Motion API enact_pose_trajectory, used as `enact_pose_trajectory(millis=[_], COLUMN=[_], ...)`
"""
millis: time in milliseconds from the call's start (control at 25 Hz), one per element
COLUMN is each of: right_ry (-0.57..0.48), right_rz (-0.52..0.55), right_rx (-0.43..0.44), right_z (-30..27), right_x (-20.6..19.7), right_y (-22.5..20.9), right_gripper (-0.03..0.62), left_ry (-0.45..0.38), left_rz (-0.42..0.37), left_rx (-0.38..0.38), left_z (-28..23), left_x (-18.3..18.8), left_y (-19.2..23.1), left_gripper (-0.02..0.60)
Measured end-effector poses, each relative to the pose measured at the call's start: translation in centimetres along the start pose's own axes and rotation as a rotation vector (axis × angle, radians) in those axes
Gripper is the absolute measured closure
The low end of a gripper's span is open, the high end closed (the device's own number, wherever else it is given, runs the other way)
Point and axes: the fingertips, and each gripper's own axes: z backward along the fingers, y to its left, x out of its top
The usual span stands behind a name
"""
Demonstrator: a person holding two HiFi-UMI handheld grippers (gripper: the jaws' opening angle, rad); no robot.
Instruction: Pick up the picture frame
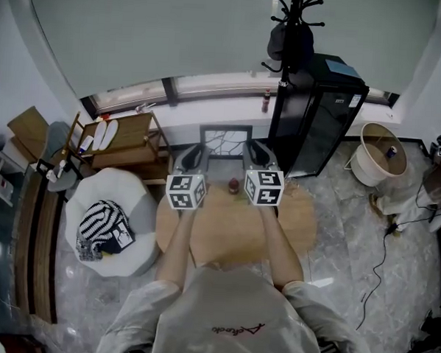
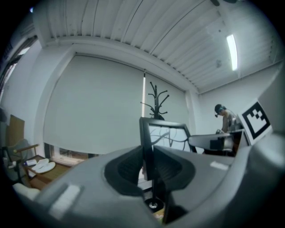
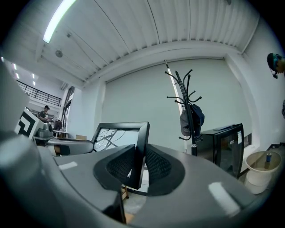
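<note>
Black-edged and upright, the picture frame is hanging between the two tools in the head view, above the round wooden counter and apart from it. The left hand-held gripper is taking its left edge and the right hand-held gripper its right edge. To do this lift well, I judge that both should be travelling level and at one height with an even squeeze, so that the frame is neither twisting nor sliding out.

In the left gripper view, the left hand-held gripper is pinching the frame's side rail. Its jaws are standing only as far apart as the rail is thick, with a pad pressing on each face.

In the right gripper view, the right hand-held gripper is doing likewise. Its pads are clamping the opposite rail near the lower corner, with nothing else between them.
</note>
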Motion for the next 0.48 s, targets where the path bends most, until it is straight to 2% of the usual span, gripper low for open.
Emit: enact_pose_trajectory(millis=[480], right_ry=[-0.006], right_rz=[0.010], right_rx=[-0.010], right_z=[0.64], right_x=[-0.11], right_y=[0.03], right_gripper=[0.517], left_ry=[-0.009], left_rz=[-0.006], left_rx=[-0.007], left_z=[0.32], left_x=[-0.15], left_y=[-0.41], left_gripper=[0.509])
